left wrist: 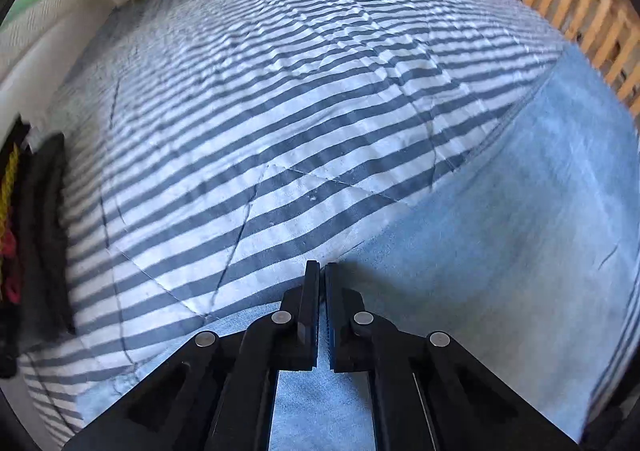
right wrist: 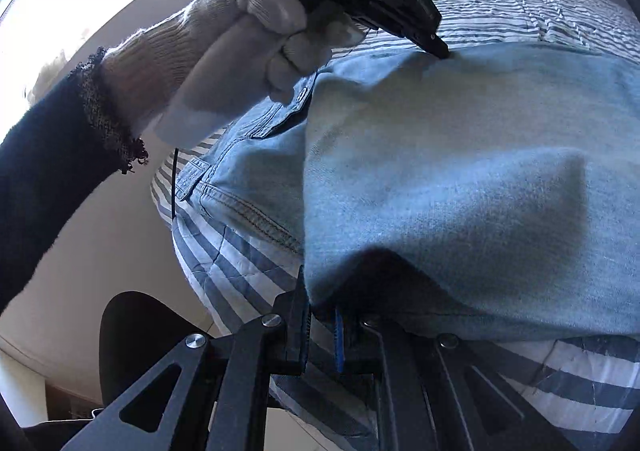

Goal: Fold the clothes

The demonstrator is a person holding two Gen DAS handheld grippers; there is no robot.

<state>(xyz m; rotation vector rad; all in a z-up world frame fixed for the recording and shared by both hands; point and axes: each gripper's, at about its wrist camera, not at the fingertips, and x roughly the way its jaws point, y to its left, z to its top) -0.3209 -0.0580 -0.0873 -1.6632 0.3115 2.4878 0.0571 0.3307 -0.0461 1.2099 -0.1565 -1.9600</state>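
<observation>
We hold the denim shirt's (right wrist: 460,179) hem pinched in our right gripper (right wrist: 324,325); our left gripper (left wrist: 322,271) is closed at its far edge, grip unclear; uneven pulling could skew the fold.

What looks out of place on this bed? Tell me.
Nothing stands out. The blue denim garment lies part-folded on the striped bedspread, the right gripper shut on its near edge. No damage visible.
</observation>
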